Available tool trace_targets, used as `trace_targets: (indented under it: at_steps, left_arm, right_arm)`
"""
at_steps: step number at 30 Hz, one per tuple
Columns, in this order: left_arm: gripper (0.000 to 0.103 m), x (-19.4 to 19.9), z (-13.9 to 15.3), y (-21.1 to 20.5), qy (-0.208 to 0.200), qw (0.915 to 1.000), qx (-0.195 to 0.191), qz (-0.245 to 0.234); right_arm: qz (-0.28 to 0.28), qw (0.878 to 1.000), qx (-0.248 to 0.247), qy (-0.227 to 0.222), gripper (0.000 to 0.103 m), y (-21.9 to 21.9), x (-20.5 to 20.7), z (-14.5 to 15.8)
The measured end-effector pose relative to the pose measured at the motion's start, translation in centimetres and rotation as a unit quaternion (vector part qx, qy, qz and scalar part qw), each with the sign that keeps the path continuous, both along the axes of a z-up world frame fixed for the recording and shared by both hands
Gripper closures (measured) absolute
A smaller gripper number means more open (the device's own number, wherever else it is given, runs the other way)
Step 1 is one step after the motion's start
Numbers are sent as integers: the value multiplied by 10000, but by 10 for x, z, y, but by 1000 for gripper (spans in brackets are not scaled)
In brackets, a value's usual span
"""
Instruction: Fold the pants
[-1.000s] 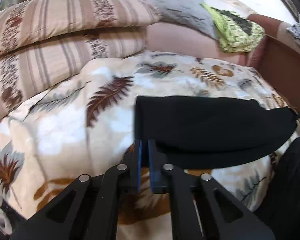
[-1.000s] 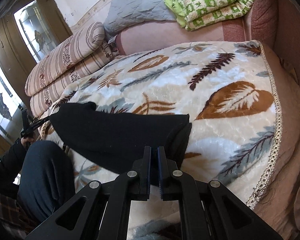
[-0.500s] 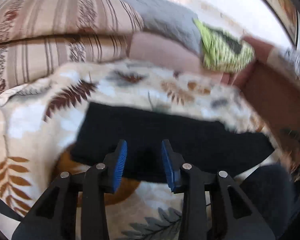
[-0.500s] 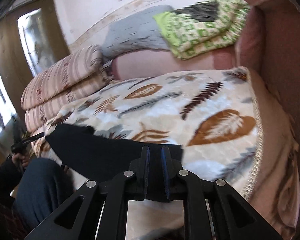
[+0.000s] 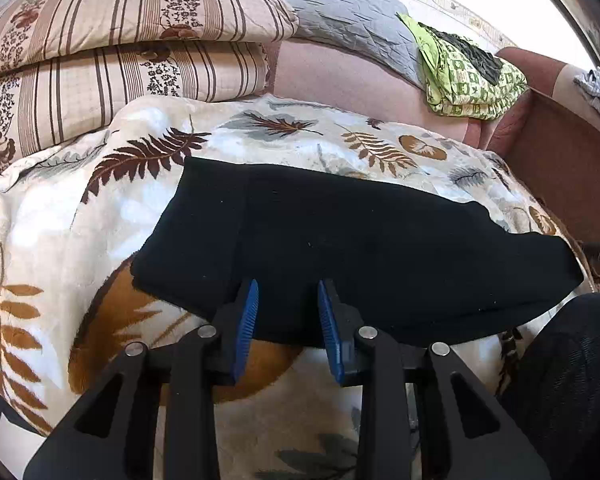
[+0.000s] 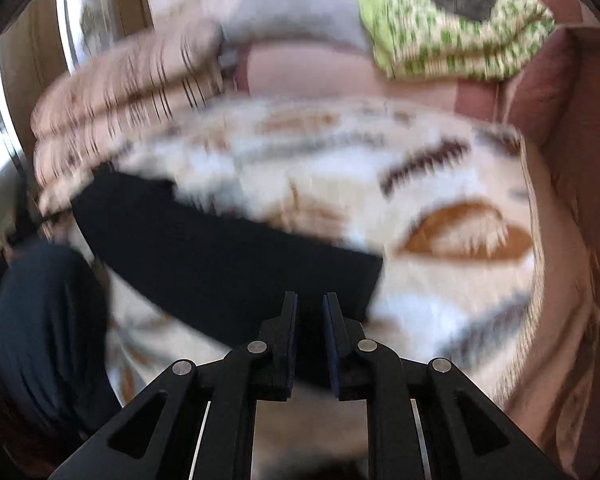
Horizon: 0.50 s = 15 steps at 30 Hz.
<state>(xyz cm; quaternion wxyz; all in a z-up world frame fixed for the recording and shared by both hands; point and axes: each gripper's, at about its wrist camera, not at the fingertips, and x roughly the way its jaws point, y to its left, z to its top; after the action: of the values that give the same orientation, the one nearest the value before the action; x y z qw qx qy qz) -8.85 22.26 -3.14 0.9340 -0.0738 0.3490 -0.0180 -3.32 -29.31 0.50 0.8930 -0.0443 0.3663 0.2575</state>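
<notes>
Black pants (image 5: 340,240) lie folded lengthwise on the leaf-print blanket (image 5: 100,220), with a flap folded over at their left end. My left gripper (image 5: 287,300) is open and empty, its blue pads (image 5: 247,320) just above the pants' near edge. In the blurred right wrist view the pants (image 6: 220,248) stretch to the left. My right gripper (image 6: 310,308) stands slightly open over their right end, with nothing held between the fingers.
Striped pillows (image 5: 120,48) are stacked at the back left. A grey quilt (image 5: 348,20) and a green patterned blanket (image 5: 472,76) lie on the pink sofa back. A wooden armrest (image 5: 564,160) is at the right. The person's dark-clad knee (image 5: 572,380) is at the front edge.
Both grippers were shut on the pants' near edge. The left one has opened wide and let go. The right one has lifted, moved and opened slightly, releasing the cloth.
</notes>
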Motion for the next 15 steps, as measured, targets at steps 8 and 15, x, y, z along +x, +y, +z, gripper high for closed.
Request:
trace_targets:
  at_steps: [8, 15]
  left_arm:
    - [75, -8, -2, -1, 16, 9999, -97, 53]
    - [75, -19, 40, -15, -482, 9977, -425, -215]
  right_arm:
    - [-306, 9941, -624, 829, 89, 13, 62, -51]
    - [58, 9986, -404, 328, 83, 48, 43, -18]
